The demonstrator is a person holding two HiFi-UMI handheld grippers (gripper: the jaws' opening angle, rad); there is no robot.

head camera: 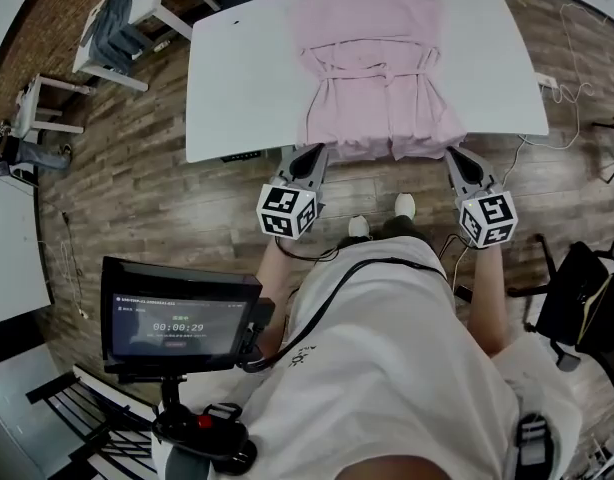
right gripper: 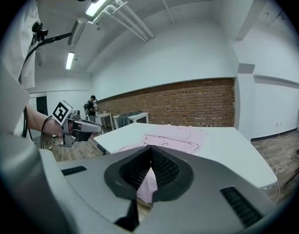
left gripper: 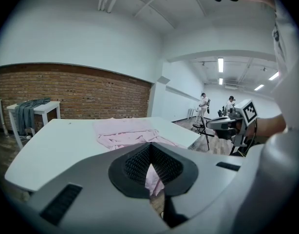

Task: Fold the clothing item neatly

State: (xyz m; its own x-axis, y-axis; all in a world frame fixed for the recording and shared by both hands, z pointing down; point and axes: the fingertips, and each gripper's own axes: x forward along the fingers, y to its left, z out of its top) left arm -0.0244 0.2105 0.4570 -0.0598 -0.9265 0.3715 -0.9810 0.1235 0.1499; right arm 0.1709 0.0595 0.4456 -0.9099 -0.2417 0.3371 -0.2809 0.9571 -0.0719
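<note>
— Left gripper (head camera: pixel 311 154)?
— Fingers (left gripper: pixel 136 164) clamped on near hem corner of pale pink cloth garment (head camera: pixel 372 78), spread upper centre on white flat desk (head camera: pixel 237 78).
— Right gripper (head camera: pixel 456 155)?
— Clamped likewise on other corner. Best to lift both evenly, hem kept taut.

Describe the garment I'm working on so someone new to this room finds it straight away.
Find the big white table in front of the person. The pink garment lies spread across its middle, near hem pinched by the left gripper and right gripper. It is the only pink cloth; the grey clothing lies on a small side table.
</note>
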